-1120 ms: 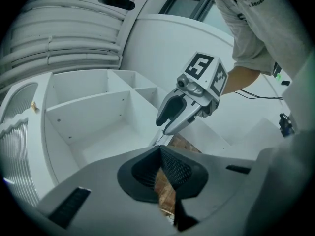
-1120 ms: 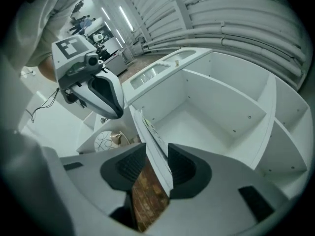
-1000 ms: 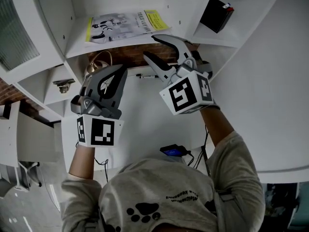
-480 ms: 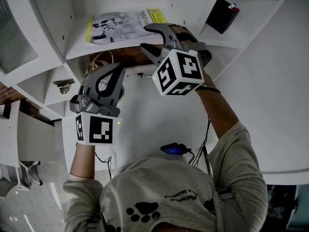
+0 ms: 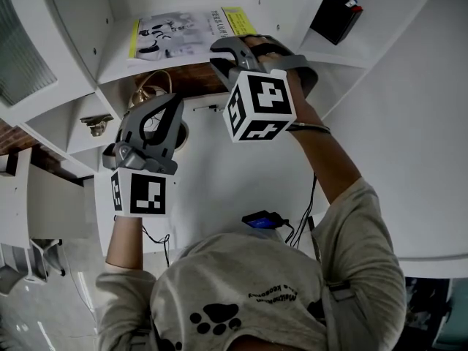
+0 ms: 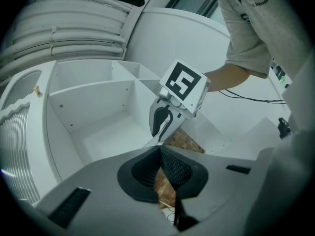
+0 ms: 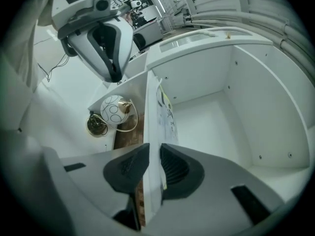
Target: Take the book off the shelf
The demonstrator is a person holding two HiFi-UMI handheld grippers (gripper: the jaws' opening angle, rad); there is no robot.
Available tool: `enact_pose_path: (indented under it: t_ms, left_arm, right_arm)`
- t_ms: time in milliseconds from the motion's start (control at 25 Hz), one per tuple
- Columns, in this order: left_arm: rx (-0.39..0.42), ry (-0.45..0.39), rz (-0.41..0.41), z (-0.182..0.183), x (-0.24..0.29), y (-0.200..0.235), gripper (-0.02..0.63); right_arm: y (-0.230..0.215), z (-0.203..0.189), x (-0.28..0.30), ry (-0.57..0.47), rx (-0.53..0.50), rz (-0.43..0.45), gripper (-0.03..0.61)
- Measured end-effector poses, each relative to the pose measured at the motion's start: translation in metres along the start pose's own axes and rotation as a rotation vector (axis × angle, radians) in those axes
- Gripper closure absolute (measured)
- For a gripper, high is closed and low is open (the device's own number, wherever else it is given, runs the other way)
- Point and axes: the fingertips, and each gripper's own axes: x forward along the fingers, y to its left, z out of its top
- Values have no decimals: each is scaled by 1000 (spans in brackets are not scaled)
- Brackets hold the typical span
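Observation:
The book (image 5: 183, 31), with a white cover, black drawings and a yellow strip, lies flat on a board of the white shelf unit (image 5: 110, 68). My right gripper (image 5: 219, 53) reaches over the board's front edge at the book's right corner. In the right gripper view the book (image 7: 166, 112) and a white edge sit between the pads of the right gripper (image 7: 153, 154). Its jaws have just been closing and now press on that edge from both sides. My left gripper (image 5: 174, 102) hangs below the board, shut and empty; the left gripper (image 6: 160, 149) looks toward the right one.
A black box (image 5: 335, 17) stands in the upper right compartment. A round patterned ornament with brass parts (image 7: 115, 112) sits in the compartment under the book, against a brick wall. A small brass piece (image 5: 95, 126) lies further left. A dark device with cables (image 5: 259, 221) rests below.
The right gripper has risen toward the shelf, rolled, and its jaws have narrowed around the book's front corner. The left gripper has stayed in place.

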Motion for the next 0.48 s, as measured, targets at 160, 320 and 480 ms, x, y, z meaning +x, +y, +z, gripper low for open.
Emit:
enact_pose_path:
  t_ms: [160,320,480]
  left_arm:
    - [7,6,3,4,-7,-2,606]
    - [38,23,23,8,-15,-3,606]
    - [102,70,45,12,-22,4,601]
  right_arm:
    - [-3,1,-3,7,10,-5,502]
    - [3,4,-11,13,-11,-18,506]
    - [4,15,-35,-11,-14,-9,506]
